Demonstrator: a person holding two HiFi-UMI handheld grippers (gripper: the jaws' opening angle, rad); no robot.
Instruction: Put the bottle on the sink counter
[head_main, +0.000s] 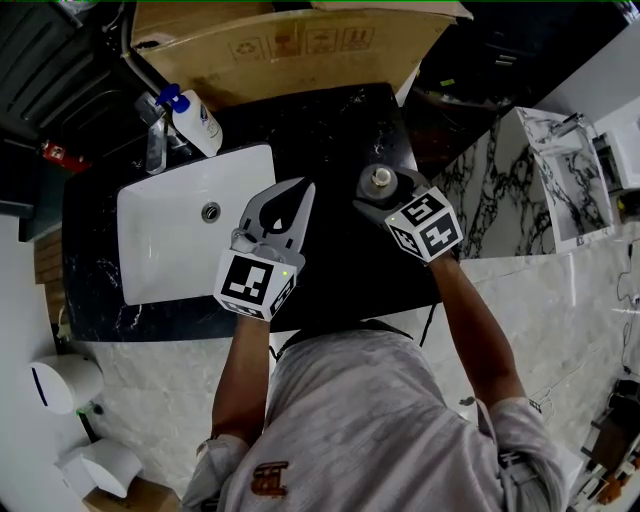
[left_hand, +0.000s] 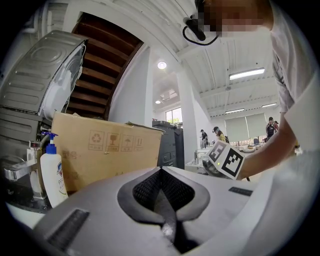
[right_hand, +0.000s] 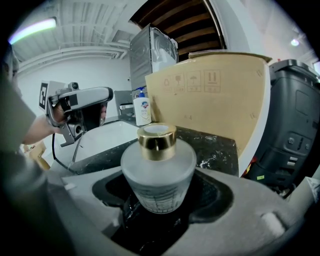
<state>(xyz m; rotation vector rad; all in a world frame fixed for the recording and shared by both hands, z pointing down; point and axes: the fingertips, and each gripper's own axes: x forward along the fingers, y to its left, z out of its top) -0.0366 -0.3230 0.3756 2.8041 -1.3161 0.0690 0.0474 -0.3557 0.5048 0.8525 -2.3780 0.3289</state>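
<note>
Over the right end of the black sink counter (head_main: 340, 130), the right gripper (head_main: 383, 192) is clasping the bottle (head_main: 381, 178) low on its body, both jaws pressing against the glass. From where I am standing I cannot tell whether the base is touching the stone or hanging just above it. That is where I think trouble is waiting: if the jaws are parting while the bottle is off the surface, it is going to drop onto hard stone, and glass meeting stone is likely chipping or cracking. The body is also curving in to rounded shoulders, so a loose grip is risking a slide or a tilt. A jaw catching the wall on its way out could be tipping the bottle toward the counter's right edge, which is lying near. The left gripper (head_main: 298, 192) is hovering just beside the white basin (head_main: 170, 240) with its jaws pressed together on nothing, so it is offering no support. The bottle is looking frosted and translucent, squat and round, with faint grid print near its foot and a shiny gold cap (right_hand: 157, 141). The counter is reading as polished black marble with white veining, slick and unforgiving, and the basin is glossy and rectangular. A plastic pump soap bottle (head_main: 197, 120) is standing by the faucet (head_main: 155, 140), and a matte cardboard box (head_main: 290, 45) is sitting behind.
</note>
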